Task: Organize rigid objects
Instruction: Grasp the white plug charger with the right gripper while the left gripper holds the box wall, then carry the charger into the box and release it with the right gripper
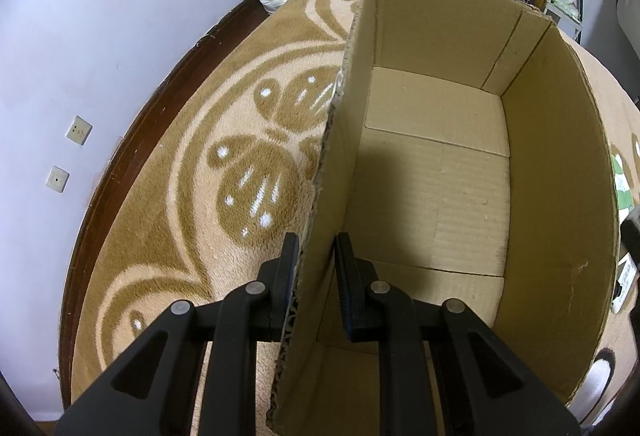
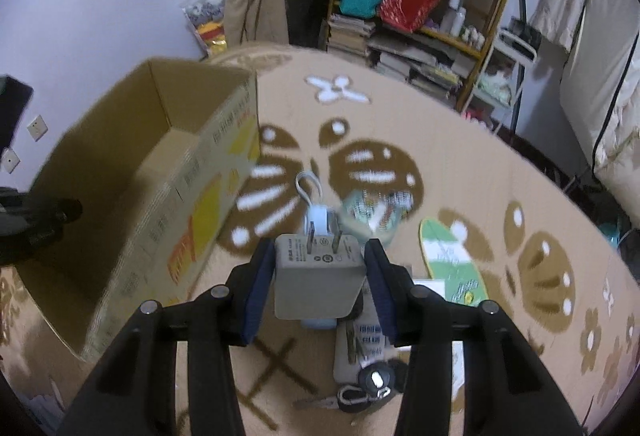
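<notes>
Claws both grip: left claw pinches the cardboard box wall; right claw clamps a grey charger above the carpet.

Matt corrugated cardboard box, plush fleecy blanket

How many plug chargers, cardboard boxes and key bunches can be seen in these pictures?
plug chargers: 2, one in the right claw, the other on the carpet
cardboard box: 1
key bunch: 1
Total: 4
</notes>
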